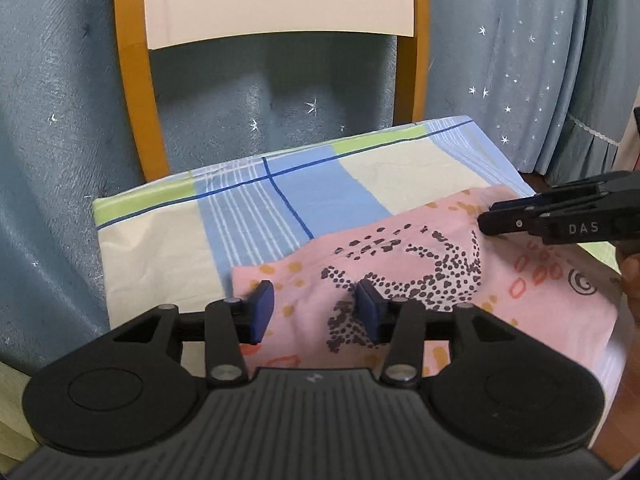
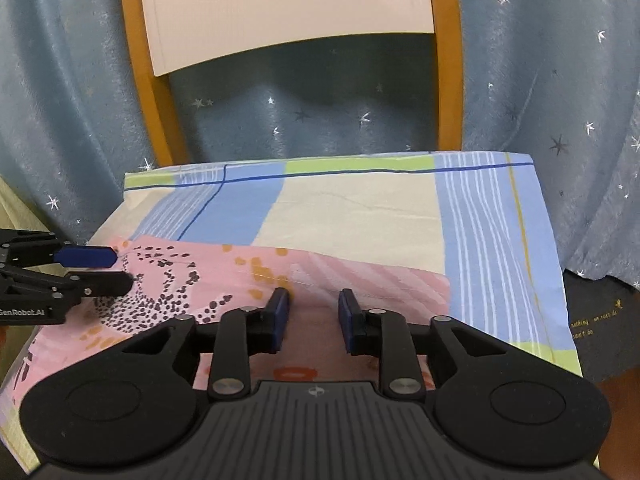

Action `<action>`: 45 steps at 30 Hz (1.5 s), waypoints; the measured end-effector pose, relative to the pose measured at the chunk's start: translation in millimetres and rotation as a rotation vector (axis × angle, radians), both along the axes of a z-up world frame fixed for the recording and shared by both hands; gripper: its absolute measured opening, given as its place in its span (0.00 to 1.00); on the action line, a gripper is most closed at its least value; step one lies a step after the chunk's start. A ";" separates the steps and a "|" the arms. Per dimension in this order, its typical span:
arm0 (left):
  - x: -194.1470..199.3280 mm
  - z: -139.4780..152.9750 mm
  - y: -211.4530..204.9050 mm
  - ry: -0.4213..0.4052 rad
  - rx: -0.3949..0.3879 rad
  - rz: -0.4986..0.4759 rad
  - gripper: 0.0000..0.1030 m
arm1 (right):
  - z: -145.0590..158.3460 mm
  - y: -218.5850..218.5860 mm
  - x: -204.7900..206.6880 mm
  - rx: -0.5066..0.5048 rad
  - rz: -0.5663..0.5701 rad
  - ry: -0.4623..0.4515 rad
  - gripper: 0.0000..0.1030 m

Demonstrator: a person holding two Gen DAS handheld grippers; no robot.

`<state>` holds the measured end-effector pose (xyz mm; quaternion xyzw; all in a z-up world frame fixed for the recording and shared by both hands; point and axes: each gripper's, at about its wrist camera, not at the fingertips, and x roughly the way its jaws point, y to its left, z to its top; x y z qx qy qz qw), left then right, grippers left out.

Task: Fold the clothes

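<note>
pink garment [image 1: 420,276] with black dots, orange blotches and red ovals lies folded flat across the lower middle of both views, on a worktop covered by a checked cloth [image 1: 256,216] in cream, blue and green. in the left wrist view the left gripper [image 1: 316,310] sits low at the bottom centre, its blue fingers [image 1: 262,312] spread apart with only the garment's near left part showing between them, nothing pinched. the right gripper [image 1: 492,220] enters from the right edge of that frame, above the garment's far right corner; a bit of a hand [image 1: 630,280] shows below it. in the right wrist view the right gripper [image 2: 312,320] is at the bottom centre, fingers [image 2: 280,316] parted over the garment's near edge, gripping nothing. the left gripper [image 2: 120,270] reaches in from the left edge there, over the dotted part. behind the worktop stands a wooden chair [image 2: 152,92] with a pale backrest, before a grey-blue curtain [image 2: 540,80] sprinkled with stars.
</note>
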<state>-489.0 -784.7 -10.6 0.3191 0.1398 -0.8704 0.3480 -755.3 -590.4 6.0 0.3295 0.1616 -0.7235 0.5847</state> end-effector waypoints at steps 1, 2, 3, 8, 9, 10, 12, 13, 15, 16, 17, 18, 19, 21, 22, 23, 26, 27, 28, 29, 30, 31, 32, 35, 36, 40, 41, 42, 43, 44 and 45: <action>0.0 0.7 0.2 -0.001 -0.003 -0.001 0.41 | 0.2 0.4 -0.5 0.002 0.002 0.007 0.28; 0.5 2.1 -0.2 -0.003 -0.004 0.001 0.41 | 1.1 1.0 -0.7 0.005 0.000 0.018 0.29; 2.3 5.0 -1.2 -0.007 -0.011 0.021 0.40 | 2.7 1.9 -0.3 0.008 -0.009 0.035 0.29; 25.6 25.6 4.3 0.028 -0.011 0.127 0.29 | 14.4 20.0 8.1 -0.012 -0.060 0.045 0.30; 28.5 29.3 14.1 0.038 -0.013 0.125 0.29 | 17.3 27.0 13.7 -0.030 -0.057 0.029 0.30; 30.7 32.7 25.4 0.045 -0.017 0.120 0.29 | 19.3 34.0 20.6 -0.044 -0.052 0.015 0.29; 28.6 35.0 50.8 0.049 -0.027 0.078 0.29 | 20.8 46.3 35.1 -0.061 -0.037 -0.006 0.29; 25.9 32.2 60.7 0.044 -0.025 0.066 0.29 | 20.0 50.9 41.8 -0.061 -0.026 -0.011 0.29; 20.2 24.5 78.5 0.028 -0.017 0.049 0.29 | 15.2 55.1 50.9 -0.044 -0.015 -0.019 0.29; 17.3 20.6 87.4 0.020 -0.014 0.041 0.29 | 12.4 56.5 52.7 -0.036 -0.016 -0.027 0.29; 14.3 15.2 92.4 0.005 -0.005 0.041 0.29 | 9.7 57.6 52.5 -0.031 -0.024 -0.039 0.29; 12.2 10.8 95.0 -0.006 -0.001 0.047 0.29 | 8.7 58.7 52.1 -0.027 -0.030 -0.046 0.30; 10.3 7.1 97.3 -0.014 0.001 0.054 0.29 | 9.2 59.6 51.5 -0.024 -0.035 -0.048 0.30; 7.8 5.7 101.8 -0.036 -0.016 0.054 0.29 | 12.2 62.8 51.7 -0.027 -0.051 -0.051 0.31; 8.0 7.4 104.0 -0.042 -0.021 0.058 0.29 | 14.6 65.6 52.9 -0.033 -0.057 -0.052 0.32; 9.6 11.2 108.6 -0.041 -0.027 0.060 0.29 | 17.5 69.3 54.9 -0.042 -0.060 -0.054 0.32; 16.2 23.2 124.6 -0.021 -0.041 0.071 0.35 | 22.6 83.5 64.0 -0.060 -0.069 -0.065 0.32; 18.9 25.9 129.9 -0.007 -0.041 0.078 0.36 | 22.8 87.9 67.9 -0.063 -0.075 -0.070 0.32; 20.5 26.6 135.1 0.001 -0.035 0.084 0.37 | 22.5 91.8 71.3 -0.065 -0.080 -0.074 0.32; 20.1 25.7 138.6 0.001 -0.031 0.087 0.37 | 21.8 95.2 74.3 -0.065 -0.086 -0.078 0.32; 19.7 23.8 143.2 -0.004 -0.028 0.087 0.37 | 21.0 98.6 77.4 -0.066 -0.091 -0.082 0.32; 19.5 20.6 146.6 -0.007 -0.015 0.089 0.37 | 19.2 101.0 79.8 -0.063 -0.093 -0.088 0.32; 19.3 16.9 149.5 -0.009 0.000 0.093 0.37 | 16.9 102.6 81.5 -0.057 -0.093 -0.090 0.32; 16.8 5.3 156.7 -0.045 -0.004 0.083 0.38 | 14.8 107.3 85.1 -0.051 -0.096 -0.076 0.32; 15.9 3.7 158.6 -0.053 -0.014 0.081 0.39 | 15.6 108.1 85.8 -0.048 -0.098 -0.073 0.32; 16.7 6.8 162.8 -0.047 -0.011 0.094 0.39 | 20.0 112.0 90.3 -0.037 -0.101 -0.054 0.35; 18.3 8.3 165.0 -0.042 -0.009 0.096 0.39 | 21.1 113.5 91.8 -0.035 -0.101 -0.048 0.38; 20.0 9.5 167.9 -0.039 -0.009 0.101 0.40 | 21.5 115.0 93.1 -0.031 -0.101 -0.044 0.44; 22.1 10.0 170.3 -0.036 -0.006 0.107 0.41 | 20.8 116.6 94.4 -0.027 -0.103 -0.041 0.47; 24.2 10.4 172.4 -0.032 -0.002 0.113 0.41 | 19.8 118.3 95.8 -0.023 -0.104 -0.039 0.51; 25.7 10.4 174.5 -0.029 0.003 0.121 0.42 | 18.9 120.0 97.2 -0.018 -0.105 -0.038 0.51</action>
